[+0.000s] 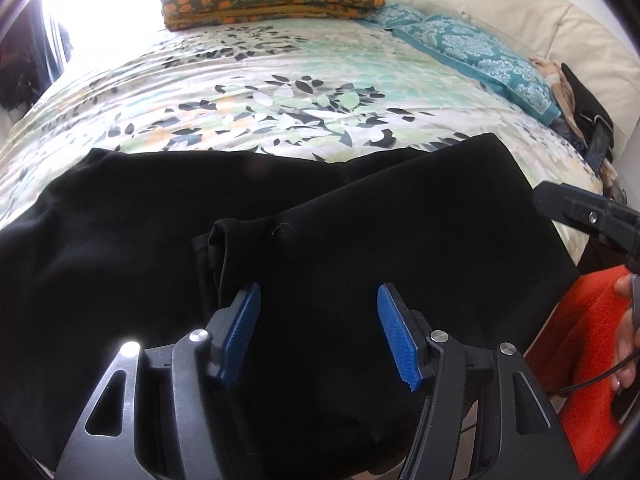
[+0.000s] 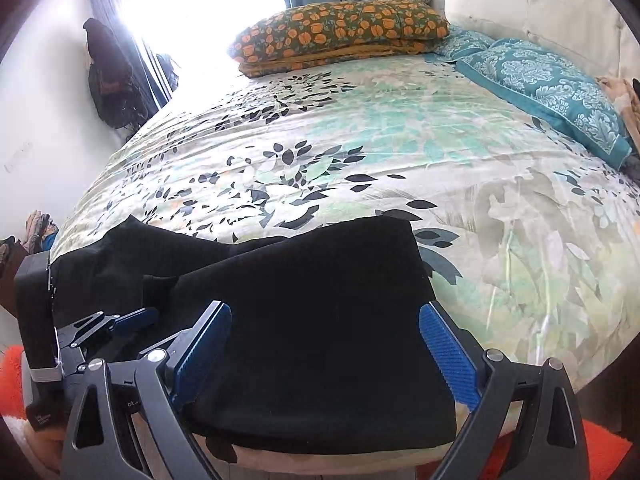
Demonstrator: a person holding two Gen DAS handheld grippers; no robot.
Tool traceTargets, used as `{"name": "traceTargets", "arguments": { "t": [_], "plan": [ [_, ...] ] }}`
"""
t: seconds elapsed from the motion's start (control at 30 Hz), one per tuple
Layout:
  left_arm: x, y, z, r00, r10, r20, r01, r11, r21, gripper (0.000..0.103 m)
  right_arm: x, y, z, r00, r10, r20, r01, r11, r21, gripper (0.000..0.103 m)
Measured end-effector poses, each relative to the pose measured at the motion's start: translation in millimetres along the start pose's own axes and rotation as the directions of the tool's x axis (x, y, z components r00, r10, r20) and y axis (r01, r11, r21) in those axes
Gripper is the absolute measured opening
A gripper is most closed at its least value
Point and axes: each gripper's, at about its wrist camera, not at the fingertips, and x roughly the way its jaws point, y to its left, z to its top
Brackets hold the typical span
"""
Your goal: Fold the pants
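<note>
Black fabric fills the lower half of the left wrist view: the pants lie near the front edge of a bed with a leaf-patterned cover, one layer already laid across another so that a hem end sits on top near the middle. The left gripper hovers over that upper layer with its blue pads spread wide and nothing between them; the right gripper enters from the right edge, beside an orange rug. In the right wrist view, the pants read as a squarish folded slab at the front edge of the bed, with a looser portion trailing to the left. The right gripper stands wide apart above the slab, empty, and the left gripper sits low at the left. Judging from this, at least one fold is made; the trailing part likely remains to be brought in and the stack squared.
</note>
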Motion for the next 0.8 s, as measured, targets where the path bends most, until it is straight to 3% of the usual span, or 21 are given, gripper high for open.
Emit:
{"name": "traceTargets", "arguments": {
  "t": [0.17,0.37,0.53,0.6,0.8],
  "plan": [
    [1.5,-2.5,0.3,1.000,0.023,-0.003,-0.023,1.000,0.003,0.063,20.8,7.3,-24.4,0.995,0.000,-0.104,0.000,1.000,0.001,0.095],
    [3.0,-4.4,1.1,0.999,0.044,-0.009,-0.044,0.999,0.008,0.064,14.8,13.6,-31.5,0.996,-0.032,-0.079,0.028,0.998,-0.062,0.095],
    [4.8,-7.8,0.7,0.998,0.065,-0.015,-0.065,0.997,0.029,0.064,37.0,17.6,-43.1,0.981,-0.109,-0.159,0.088,0.987,-0.132,0.100],
    [4.9,-8.6,0.6,0.997,0.071,-0.014,-0.071,0.997,0.033,0.064,41.4,21.8,-47.1,0.981,-0.129,-0.148,0.105,0.982,-0.159,0.103],
    [-13.2,1.0,0.5,1.000,0.017,-0.011,-0.017,0.999,-0.029,0.064,38.6,17.9,-44.8,0.984,-0.113,-0.139,0.094,0.986,-0.137,0.103]
  ]
}}
